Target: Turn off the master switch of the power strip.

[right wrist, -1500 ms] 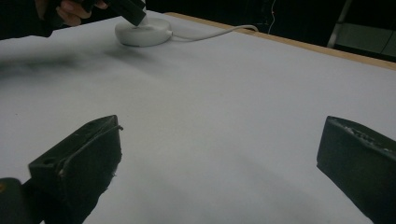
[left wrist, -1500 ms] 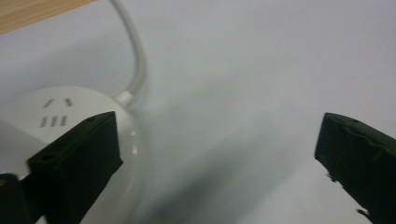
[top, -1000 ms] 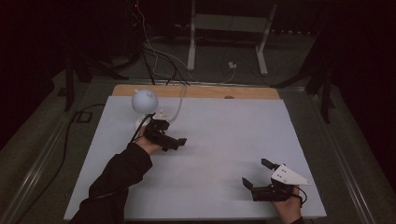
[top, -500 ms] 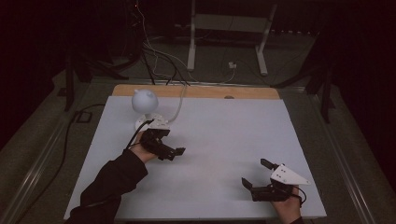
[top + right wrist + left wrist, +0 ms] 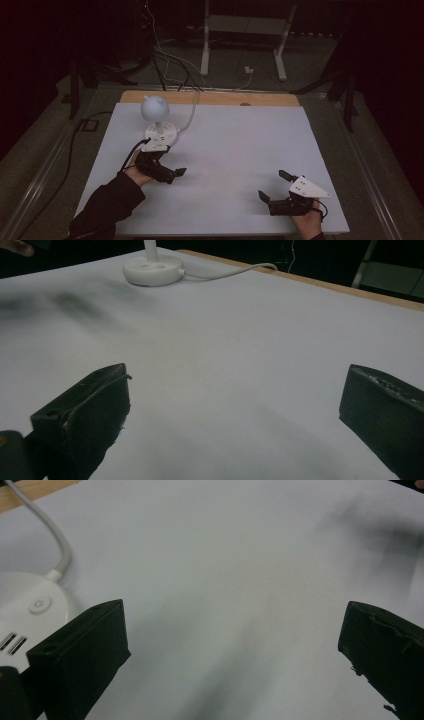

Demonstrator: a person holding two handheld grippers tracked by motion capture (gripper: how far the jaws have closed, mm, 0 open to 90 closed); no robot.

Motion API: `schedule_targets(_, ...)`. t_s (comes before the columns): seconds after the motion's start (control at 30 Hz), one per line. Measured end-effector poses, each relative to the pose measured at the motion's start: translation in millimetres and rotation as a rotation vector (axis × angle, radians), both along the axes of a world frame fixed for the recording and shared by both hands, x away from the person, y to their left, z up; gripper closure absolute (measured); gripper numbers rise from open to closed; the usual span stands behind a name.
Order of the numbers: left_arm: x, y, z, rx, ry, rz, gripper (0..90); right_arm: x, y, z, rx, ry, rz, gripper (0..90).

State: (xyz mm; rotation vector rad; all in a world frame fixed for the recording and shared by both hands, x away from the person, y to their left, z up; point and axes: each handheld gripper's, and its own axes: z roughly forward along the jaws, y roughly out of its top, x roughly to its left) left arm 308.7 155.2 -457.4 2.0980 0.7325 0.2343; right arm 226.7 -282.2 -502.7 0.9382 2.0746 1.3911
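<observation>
From above, the lamp (image 5: 155,111) stands on its round base (image 5: 161,133) near the counter's (image 5: 240,150) far left corner, its cord (image 5: 191,111) running off the far edge. The left claw (image 5: 176,174) lies just in front of the base, jaws apart and empty; the right claw (image 5: 272,189) rests near the near right corner, also spread. In the left gripper view, wide-set jaws frame bare counter, the base (image 5: 30,612) beside the left jaw. In the right gripper view, the parted jaws face the base (image 5: 153,268) far off.
</observation>
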Motion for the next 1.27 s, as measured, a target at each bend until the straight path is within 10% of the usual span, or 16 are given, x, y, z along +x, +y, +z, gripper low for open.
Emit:
schedule_targets(0.5, -26.2, 21.8, -21.0, -0.010, 0.041, 0.019, 0.4, -0.4, 1.4, 0.2, -0.009, -0.003, 0.002, 0.1)
schedule_targets(1.27, -36.9, 40.1, -59.5, 0.029, -0.024, 0.010, 0.4, 0.3, 1.6, 0.2, -0.007, -0.004, 0.010, 0.0)
